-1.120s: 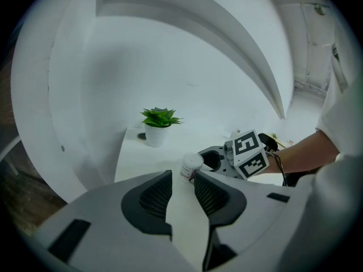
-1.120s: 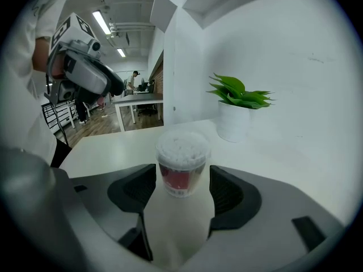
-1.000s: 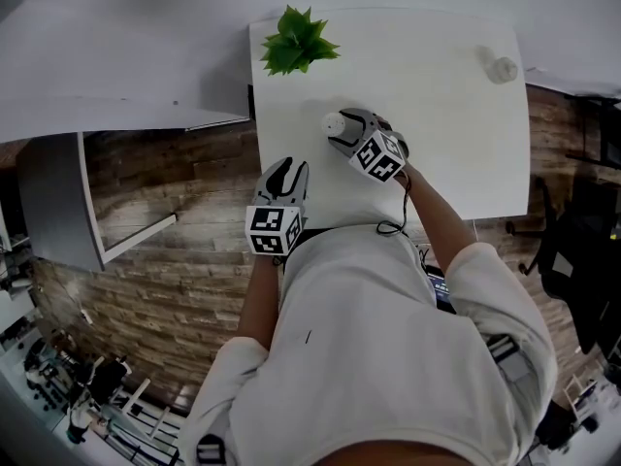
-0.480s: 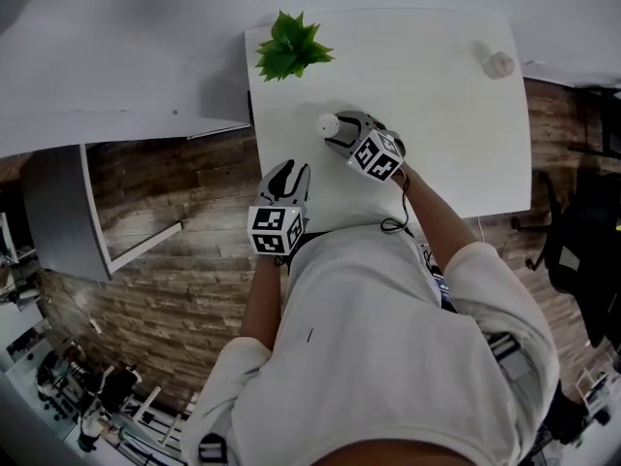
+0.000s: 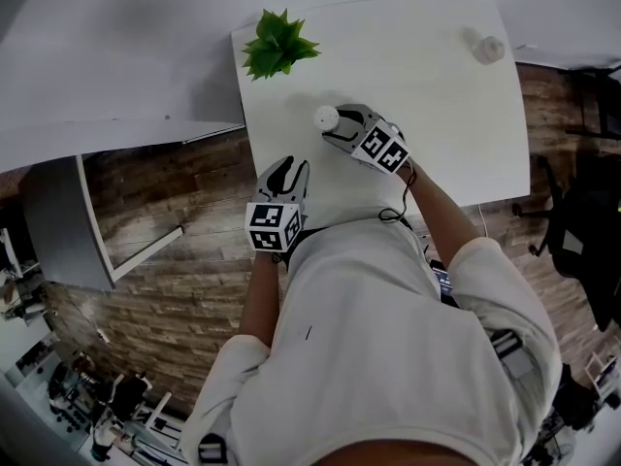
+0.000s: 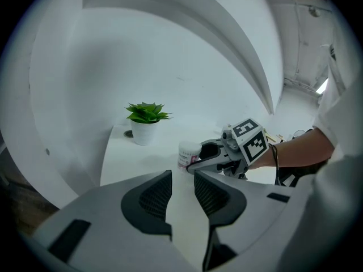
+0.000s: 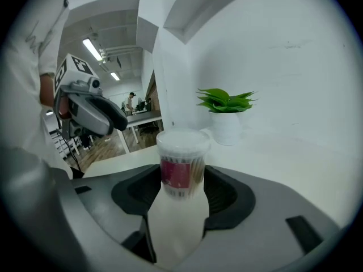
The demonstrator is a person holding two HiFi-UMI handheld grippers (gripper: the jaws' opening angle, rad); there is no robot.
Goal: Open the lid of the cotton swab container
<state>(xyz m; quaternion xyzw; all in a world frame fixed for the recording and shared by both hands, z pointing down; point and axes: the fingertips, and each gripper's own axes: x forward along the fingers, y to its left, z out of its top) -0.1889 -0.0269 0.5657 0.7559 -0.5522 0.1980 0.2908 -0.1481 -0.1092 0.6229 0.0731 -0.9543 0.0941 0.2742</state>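
The cotton swab container (image 5: 326, 117) is a small clear tub with a white lid and a red label, standing upright on the white table (image 5: 446, 115). My right gripper (image 5: 336, 124) reaches it from the right. In the right gripper view the container (image 7: 181, 166) stands between the pads, which touch its sides below the closed lid. My left gripper (image 5: 288, 167) hovers near the table's front left edge, a hand's width short of the container (image 6: 189, 153). Its jaws stand a narrow gap apart with nothing between them (image 6: 182, 179).
A small potted green plant (image 5: 277, 45) stands at the table's far left corner. A small clear object (image 5: 488, 47) sits at the far right corner. The table's left edge (image 5: 245, 115) drops to a wood-pattern floor. A white wall rises behind the table.
The whole scene has drifted slightly up and left in the head view. The right gripper stays around the container, and the left gripper holds its place.
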